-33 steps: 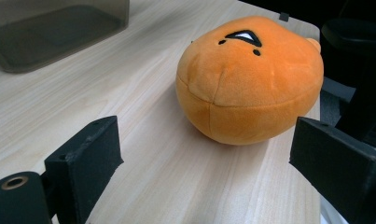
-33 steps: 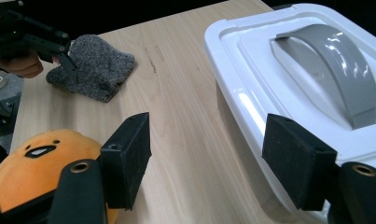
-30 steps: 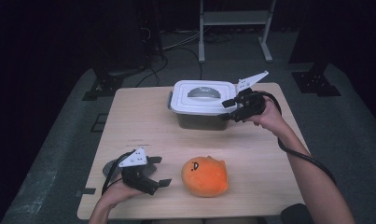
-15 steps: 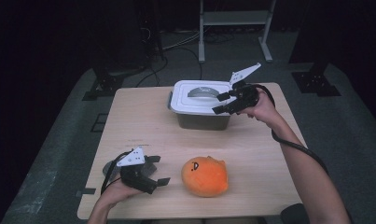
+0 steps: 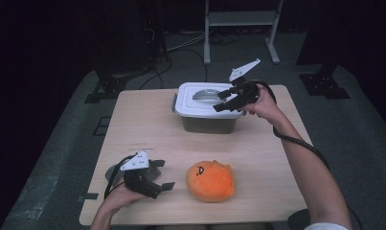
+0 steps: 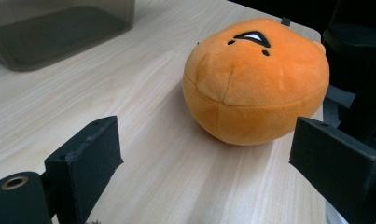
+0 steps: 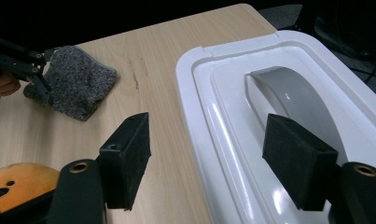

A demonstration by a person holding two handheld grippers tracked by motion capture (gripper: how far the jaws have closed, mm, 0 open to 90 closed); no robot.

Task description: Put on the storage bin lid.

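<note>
A grey-walled box with a white lid [image 5: 196,108] stands at the back of the table, a grey handle [image 5: 207,94] set in its top. My right gripper [image 5: 221,102] hovers open over the lid's right part. In the right gripper view its jaws span the lid [image 7: 232,126] beside the handle [image 7: 290,100], gripping nothing. An orange plush ball [image 5: 210,180] with a small face lies at the front. My left gripper [image 5: 162,174] is open just left of it, pointing at the plush [image 6: 255,79], apart from it.
A grey fuzzy cloth [image 5: 112,171] lies on the wooden table [image 5: 147,120] under my left hand; the right gripper view has this cloth [image 7: 71,86] too. A metal stand [image 5: 241,19] and cables are on the floor behind the table.
My right gripper has moved left from the box's right edge to over the lid, near the handle, still open. The left gripper and the plush have stayed put.
</note>
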